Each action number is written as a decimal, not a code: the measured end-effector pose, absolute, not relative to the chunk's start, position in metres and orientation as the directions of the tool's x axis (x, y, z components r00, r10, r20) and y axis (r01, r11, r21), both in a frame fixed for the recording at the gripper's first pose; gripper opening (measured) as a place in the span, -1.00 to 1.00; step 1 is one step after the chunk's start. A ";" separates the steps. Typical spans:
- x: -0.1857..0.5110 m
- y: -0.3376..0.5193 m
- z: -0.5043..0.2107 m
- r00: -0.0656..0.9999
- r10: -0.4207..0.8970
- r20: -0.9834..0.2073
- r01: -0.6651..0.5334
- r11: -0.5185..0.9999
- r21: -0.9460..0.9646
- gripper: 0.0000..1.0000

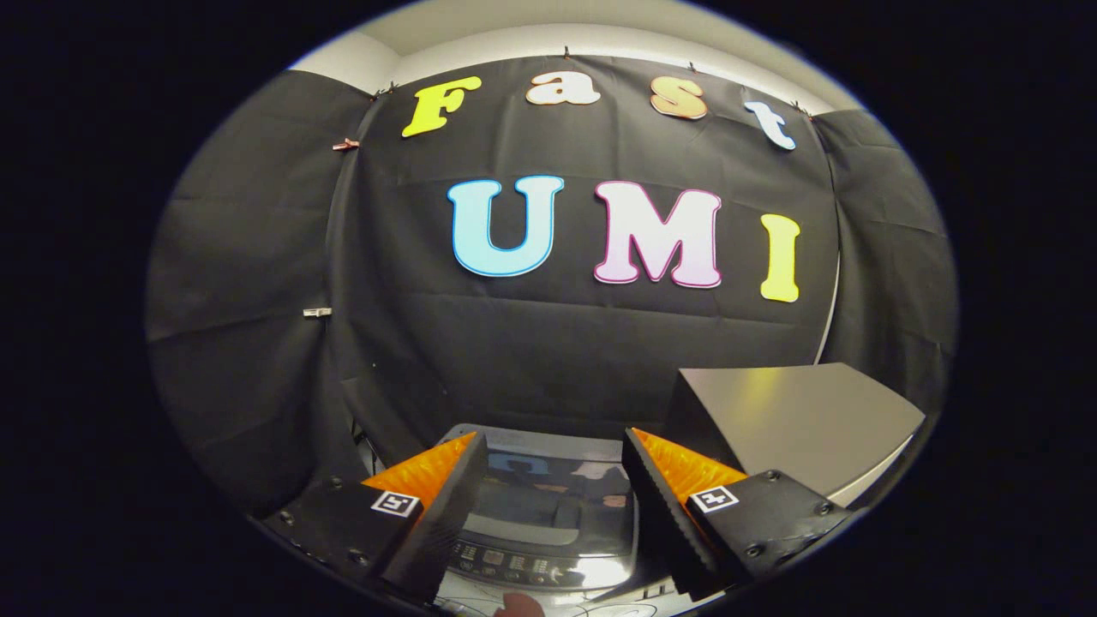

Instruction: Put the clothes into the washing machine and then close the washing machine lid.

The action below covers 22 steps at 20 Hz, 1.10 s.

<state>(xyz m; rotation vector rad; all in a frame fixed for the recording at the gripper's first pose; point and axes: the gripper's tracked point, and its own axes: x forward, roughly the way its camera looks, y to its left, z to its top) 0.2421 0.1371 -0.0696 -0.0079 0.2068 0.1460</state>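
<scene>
Held above the scene, the gripper (553,480) has its two fingers (446,506) spread wide apart with nothing pinched between them. Below and just ahead of them, seen through the gap, sits the washing machine (548,514), top facing up, its lid (548,488) lying flat and shut, its control panel (523,561) along the near edge; the body runs lengthwise away toward the black cloth wall (531,343). A dark grey box (797,420) stands just beside it, beyond the right finger

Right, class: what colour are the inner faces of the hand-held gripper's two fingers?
Orange, on black finger bodies; the fingers show best in the gripper view, spread apart over the washing machine.
</scene>
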 end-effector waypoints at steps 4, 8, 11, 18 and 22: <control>0.203 0.110 -0.064 0.978 0.122 -0.168 -0.120 0.993 0.020 0.96; 0.162 0.079 -0.061 0.985 0.073 -0.156 -0.063 0.996 0.070 0.95; 0.138 0.051 -0.068 0.987 0.026 -0.157 -0.019 0.999 0.044 0.95; 0.100 0.032 -0.074 0.990 0.034 -0.139 -0.026 0.998 0.062 1.00; 0.093 0.031 -0.072 0.991 0.035 -0.128 -0.029 0.998 0.049 1.00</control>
